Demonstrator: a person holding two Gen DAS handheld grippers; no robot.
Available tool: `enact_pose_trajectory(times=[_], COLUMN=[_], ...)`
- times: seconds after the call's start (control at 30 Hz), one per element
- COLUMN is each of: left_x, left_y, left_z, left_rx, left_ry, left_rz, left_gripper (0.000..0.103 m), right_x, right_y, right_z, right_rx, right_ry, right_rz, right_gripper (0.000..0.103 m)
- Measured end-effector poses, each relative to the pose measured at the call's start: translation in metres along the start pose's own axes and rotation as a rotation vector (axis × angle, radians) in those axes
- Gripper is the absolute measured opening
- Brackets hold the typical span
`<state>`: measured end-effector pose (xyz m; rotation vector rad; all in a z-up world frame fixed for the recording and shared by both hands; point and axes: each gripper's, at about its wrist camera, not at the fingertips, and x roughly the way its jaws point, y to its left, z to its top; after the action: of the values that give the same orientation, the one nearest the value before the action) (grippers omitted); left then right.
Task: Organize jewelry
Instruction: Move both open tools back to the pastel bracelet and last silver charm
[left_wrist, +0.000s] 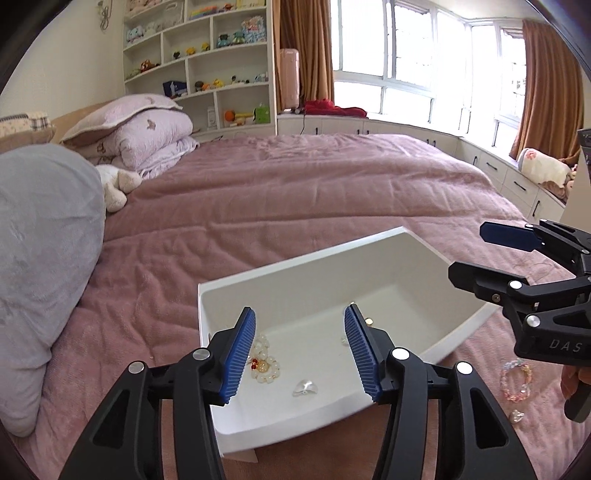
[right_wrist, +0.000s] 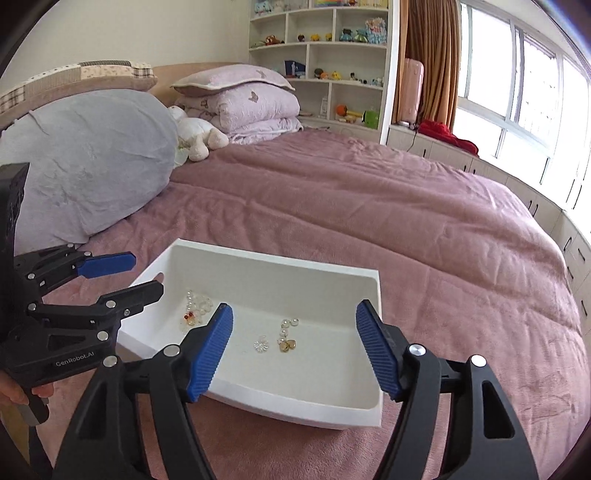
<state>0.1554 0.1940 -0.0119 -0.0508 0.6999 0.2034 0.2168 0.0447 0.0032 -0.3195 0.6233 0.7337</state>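
Left gripper (left_wrist: 300, 354) hovering over the near end of the white tray (left_wrist: 417, 242), jaws spread wide, holding nothing. Right gripper (right_wrist: 295, 349) likewise gaping wide and empty, hanging over the tray's (right_wrist: 373, 365) near right part. Each gripper showing in the other's view: right one (left_wrist: 484, 254) at the tray's right edge, left one (right_wrist: 142, 275) at its left edge, both gaping.

Lying on the tray floor: white bead bracelet with red and amber bits (left_wrist: 264, 360) toward the left, clear crystal piece (left_wrist: 304, 387) near the middle, small gold-and-pearl charm string (right_wrist: 286, 334) further right. Same bracelet (right_wrist: 195, 308) and crystal (right_wrist: 261, 344) showing in the right wrist view.

Sitting outside the tray, on the pink bedspread (left_wrist: 295, 184) just right of it: pastel bead bracelet (left_wrist: 516, 380) and a small clear piece (left_wrist: 516, 416). Tray resting on the bedspread, grey pillow (right_wrist: 92, 158) lying well to the left.
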Motion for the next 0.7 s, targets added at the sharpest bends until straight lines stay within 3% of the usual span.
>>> enact_pose_trajectory(times=[0.07,0.27,0.37,0.7], left_x=[-0.015,-0.051,-0.065,-0.089], left_y=[-0.008,-0.043,-0.067,-0.15], left_z=[0.003,0.004,0.0,-0.027], left_rx=[0.012,0.072,0.115,0.254], left_ry=[-0.02,-0.068,-0.088,-0.093], left_rz=[-0.021,-0.086,-0.124,-0.259], left_gripper=[0.061,0.066,0.074,0.088], right_x=[-0.016,-0.065,-0.089,-0.136], right_y=[-0.001,-0.017,-0.028,-0.071], right_z=[-0.001,-0.012,-0.023,-0.076], right_rx=[-0.012,-0.018,-0.011,0.026], right_ry=[-0.022,-0.065,-0.08,-0.06], right_rz=[-0.012,-0.037,-0.052,-0.107], right_gripper=[0.075,0.079,0.082,0.084])
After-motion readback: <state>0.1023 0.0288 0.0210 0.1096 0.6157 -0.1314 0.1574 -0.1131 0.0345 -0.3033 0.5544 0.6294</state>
